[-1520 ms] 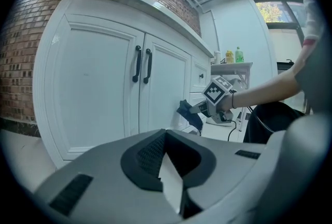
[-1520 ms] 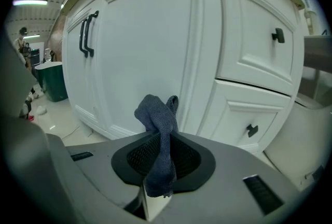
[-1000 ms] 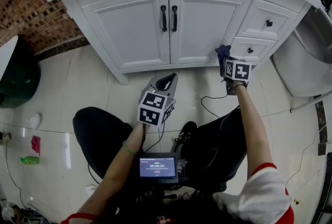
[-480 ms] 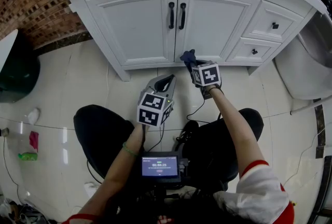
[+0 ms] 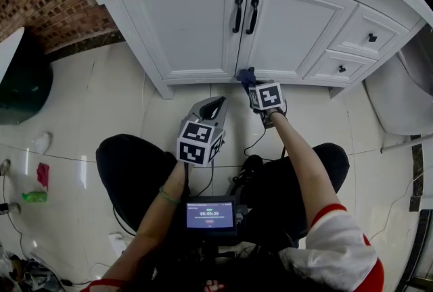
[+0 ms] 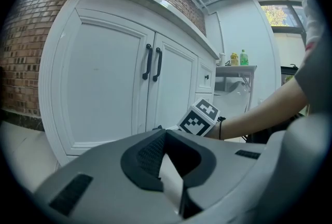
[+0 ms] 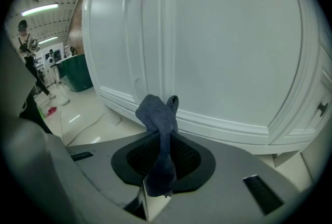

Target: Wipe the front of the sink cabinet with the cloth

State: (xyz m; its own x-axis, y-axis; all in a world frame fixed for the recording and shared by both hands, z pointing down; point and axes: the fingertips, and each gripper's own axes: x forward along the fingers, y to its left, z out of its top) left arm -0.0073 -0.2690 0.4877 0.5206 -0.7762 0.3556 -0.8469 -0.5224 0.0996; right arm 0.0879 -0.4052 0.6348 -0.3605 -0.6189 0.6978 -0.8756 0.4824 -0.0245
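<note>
The white sink cabinet [image 5: 196, 20] with two doors and black handles [image 5: 245, 15] fills the top of the head view. My right gripper [image 5: 249, 81] is shut on a dark blue cloth [image 7: 160, 129], whose bunched end [image 5: 246, 74] is at the bottom rail below the right door [image 7: 228, 62]; whether it touches is unclear. My left gripper [image 5: 213, 108] hangs lower over the floor, away from the cabinet, shut with nothing in its jaws. In the left gripper view the cabinet [image 6: 104, 78] stands ahead, with the right gripper's marker cube [image 6: 199, 117] low beside it.
Drawers [image 5: 369, 37] sit right of the doors. A brick wall [image 5: 40, 0] stands to the left, with a dark green bin [image 5: 24, 91] on the floor. A cable [image 5: 254, 142] runs across the white floor tiles. My knees [image 5: 128, 176] and a small screen [image 5: 210, 214] are below.
My right gripper has slid left with the cloth along the cabinet's bottom rail, from below the drawers to under the doors' meeting line. The left gripper has stayed put.
</note>
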